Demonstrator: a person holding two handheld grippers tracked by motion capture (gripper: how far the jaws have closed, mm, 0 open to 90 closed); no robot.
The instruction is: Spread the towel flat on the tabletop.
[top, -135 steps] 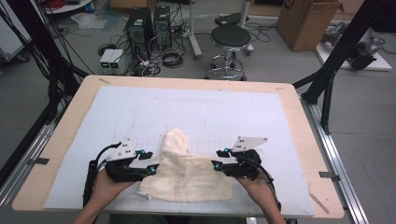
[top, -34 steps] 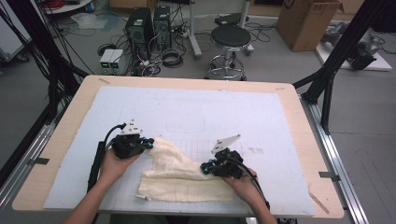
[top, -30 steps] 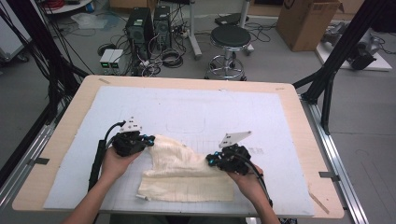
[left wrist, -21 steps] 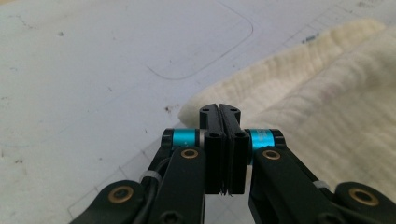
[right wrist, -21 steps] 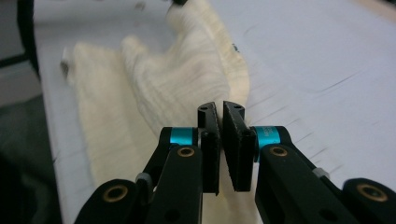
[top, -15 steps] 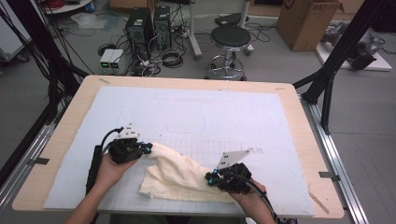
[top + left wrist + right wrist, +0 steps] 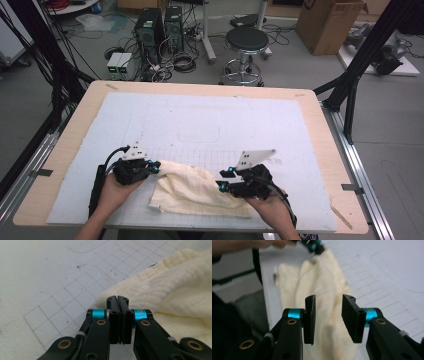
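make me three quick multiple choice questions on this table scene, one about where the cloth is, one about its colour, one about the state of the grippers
1. Where does the cloth lie on the table?
A. near the edge closest to the person, between the two grippers
B. at the far edge by the stool
C. hanging off the right side

2. What colour is the cloth?
A. dark blue
B. pale cream yellow
C. red

3. How do the grippers stand?
A. both open
B. left gripper shut, right gripper open
C. left open, right shut

Answers:
1. A, since the high view shows it on the near part of the white mat with a gripper at each side.
2. B, as all three views show a pale cream fabric.
3. B, because the left gripper view shows its jaws pressed together at the cloth's edge, while the right gripper view shows a wide gap above the cloth.
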